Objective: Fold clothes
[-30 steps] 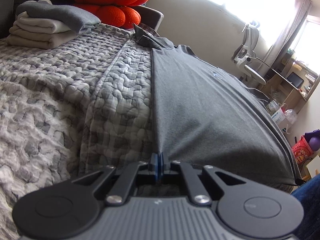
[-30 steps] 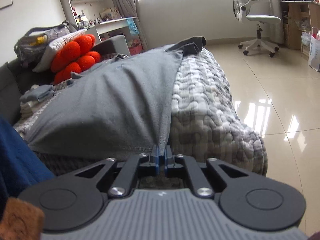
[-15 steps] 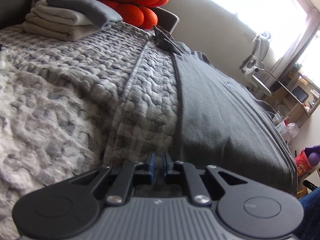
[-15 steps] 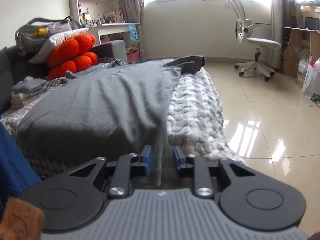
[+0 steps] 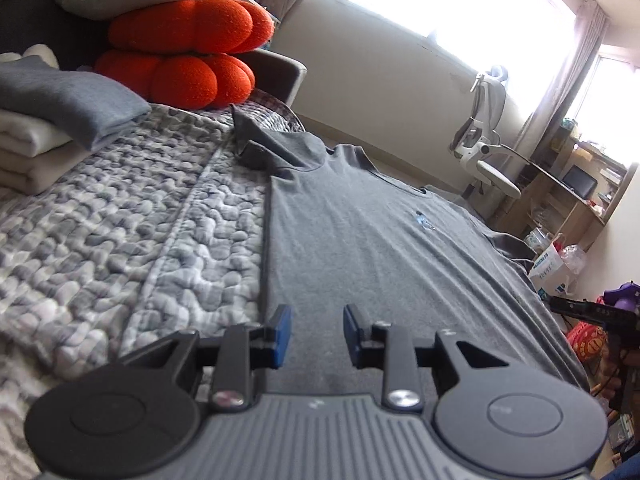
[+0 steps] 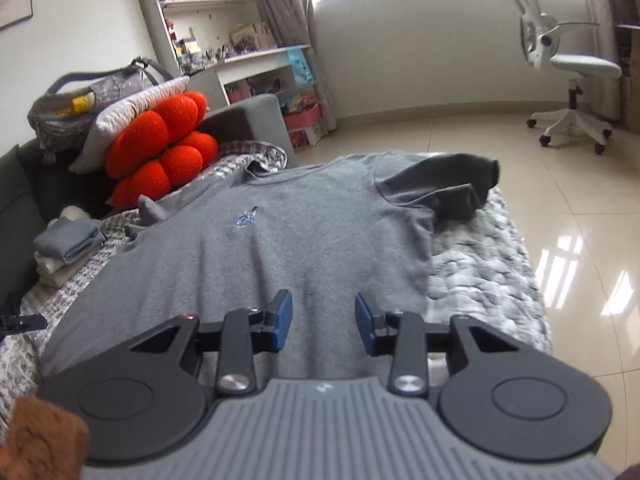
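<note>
A grey T-shirt (image 5: 360,232) with a small blue chest emblem lies spread flat, face up, on the quilted bed cover (image 5: 120,232). In the right wrist view the same T-shirt (image 6: 288,240) reaches from its hem near me to the collar, and its right sleeve (image 6: 452,184) is bunched up at the bed's edge. My left gripper (image 5: 316,332) hovers over the hem near the shirt's left side, its jaws opening with nothing between them. My right gripper (image 6: 323,322) is open above the hem, holding nothing. The other gripper's tip (image 5: 580,310) shows at the right edge of the left wrist view.
A stack of folded clothes (image 5: 48,120) sits at the bed's far left, with orange cushions (image 5: 180,52) and a pillow behind. A white office chair (image 6: 568,80) stands on the shiny tiled floor (image 6: 560,240) to the right. Shelves and a desk line the walls.
Both grippers let go of the shirt's hem, opened, and pulled back and up. The shirt now lies flat on the bed, no longer stretched between them.
</note>
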